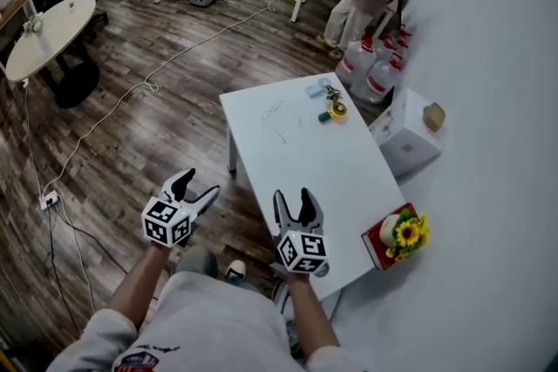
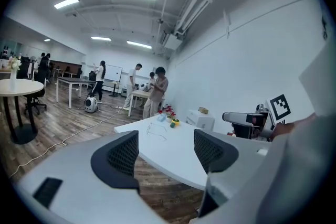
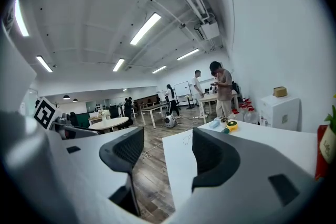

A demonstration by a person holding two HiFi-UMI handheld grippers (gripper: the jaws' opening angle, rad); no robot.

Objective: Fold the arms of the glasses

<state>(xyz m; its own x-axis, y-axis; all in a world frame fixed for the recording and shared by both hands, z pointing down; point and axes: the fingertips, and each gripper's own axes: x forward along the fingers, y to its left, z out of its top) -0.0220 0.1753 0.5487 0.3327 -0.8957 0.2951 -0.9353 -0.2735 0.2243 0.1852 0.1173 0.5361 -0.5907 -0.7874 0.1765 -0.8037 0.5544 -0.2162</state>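
Nearest, at seven and six o'clock by the table's [image 1: 314, 170] close edge: left tongs [image 1: 196, 186] and right tongs [image 1: 292, 198], both spread, empty. Farther on, toward twelve on the tabletop: glasses [image 2: 155, 131], untouched, arms apparently unfolded. Judged barely begun; reaching, gripping, folding all to come.

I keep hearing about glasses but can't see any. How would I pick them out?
Find the white table on the wooden floor. Toward its far end, left of the yellow tape roll, lie the glasses. They are a thin, faint wire outline, nearly colourless beside that bright roll.
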